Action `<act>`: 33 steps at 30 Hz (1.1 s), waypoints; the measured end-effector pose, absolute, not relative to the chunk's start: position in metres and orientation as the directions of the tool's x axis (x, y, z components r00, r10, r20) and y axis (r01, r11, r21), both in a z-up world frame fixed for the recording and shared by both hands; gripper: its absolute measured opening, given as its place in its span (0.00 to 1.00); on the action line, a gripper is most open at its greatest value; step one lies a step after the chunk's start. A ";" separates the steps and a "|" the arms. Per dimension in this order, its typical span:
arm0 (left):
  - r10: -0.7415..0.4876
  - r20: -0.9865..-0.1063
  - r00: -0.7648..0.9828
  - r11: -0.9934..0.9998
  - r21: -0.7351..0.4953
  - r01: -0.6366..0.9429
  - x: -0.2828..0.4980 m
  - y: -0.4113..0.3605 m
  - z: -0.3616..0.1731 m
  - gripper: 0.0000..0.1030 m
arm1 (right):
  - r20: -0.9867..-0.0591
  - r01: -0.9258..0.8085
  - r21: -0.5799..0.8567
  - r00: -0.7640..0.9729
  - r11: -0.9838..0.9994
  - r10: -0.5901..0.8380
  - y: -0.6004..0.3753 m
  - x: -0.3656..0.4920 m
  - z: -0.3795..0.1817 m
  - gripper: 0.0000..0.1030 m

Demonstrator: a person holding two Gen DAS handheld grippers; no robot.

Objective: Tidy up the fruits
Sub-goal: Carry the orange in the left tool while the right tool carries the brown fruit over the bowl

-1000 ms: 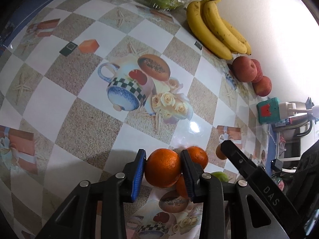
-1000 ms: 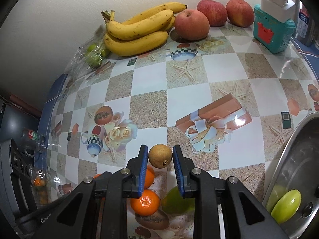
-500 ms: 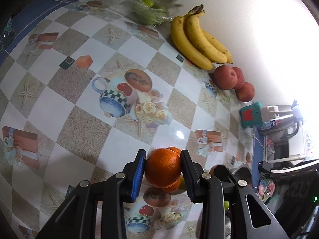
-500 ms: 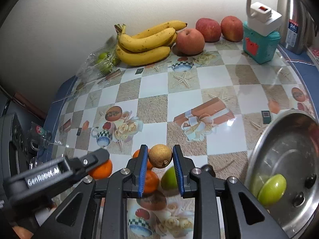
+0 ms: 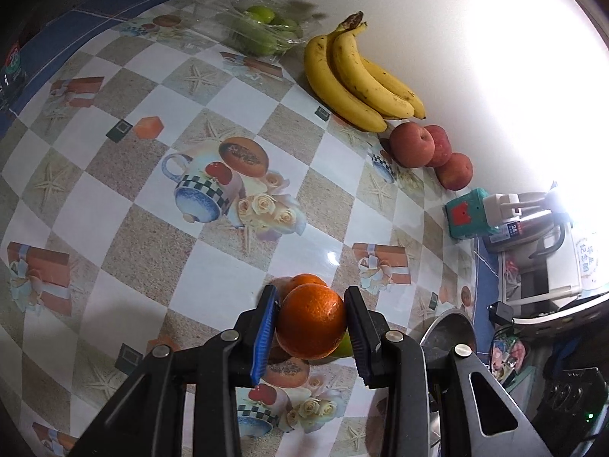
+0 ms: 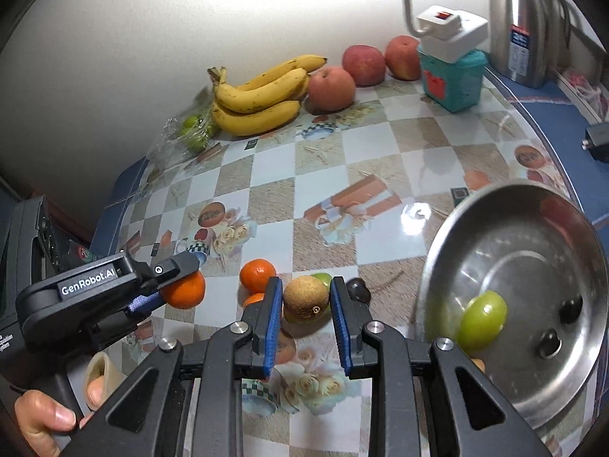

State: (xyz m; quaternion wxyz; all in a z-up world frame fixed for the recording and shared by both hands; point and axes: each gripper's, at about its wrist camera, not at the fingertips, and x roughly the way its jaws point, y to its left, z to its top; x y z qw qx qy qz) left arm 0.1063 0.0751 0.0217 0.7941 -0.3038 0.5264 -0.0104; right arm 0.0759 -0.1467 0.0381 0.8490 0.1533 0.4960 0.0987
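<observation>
My left gripper [image 5: 311, 299] is shut on an orange [image 5: 310, 327] and holds it above the table; the right wrist view shows the same gripper [image 6: 173, 285] and orange [image 6: 184, 291] at the left. My right gripper [image 6: 306, 285] is shut on a small brown round fruit [image 6: 306, 298]. Under the grippers, two more oranges [image 6: 258, 275] and a green fruit [image 6: 322, 278] lie on the tablecloth. A steel bowl [image 6: 533, 236] at the right holds one green fruit [image 6: 482, 318].
Bananas [image 6: 262, 101], three red apples [image 6: 331, 87] and a clear bag of green fruit [image 6: 190, 129] line the back wall. A teal box with a white plug [image 6: 453, 76] and a steel kettle [image 6: 525, 26] stand at the back right. A hand [image 6: 42, 419] grips the left handle.
Both grippers have risen with their fruit. The right one has shifted toward the steel bowl, which now shows more fully, and the left gripper has come into its view.
</observation>
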 end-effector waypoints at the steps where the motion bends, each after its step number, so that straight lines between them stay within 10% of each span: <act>1: -0.332 -0.831 0.446 0.820 -0.488 -0.298 0.106 0.072 0.022 0.37 | -0.812 -0.012 0.357 0.490 0.934 0.317 -0.149 0.074 0.038 0.26; 33: -0.339 -0.860 0.381 0.913 -0.399 -0.086 0.096 -0.033 0.026 0.37 | -0.816 0.299 0.437 0.528 0.848 0.234 -0.293 0.062 0.026 0.26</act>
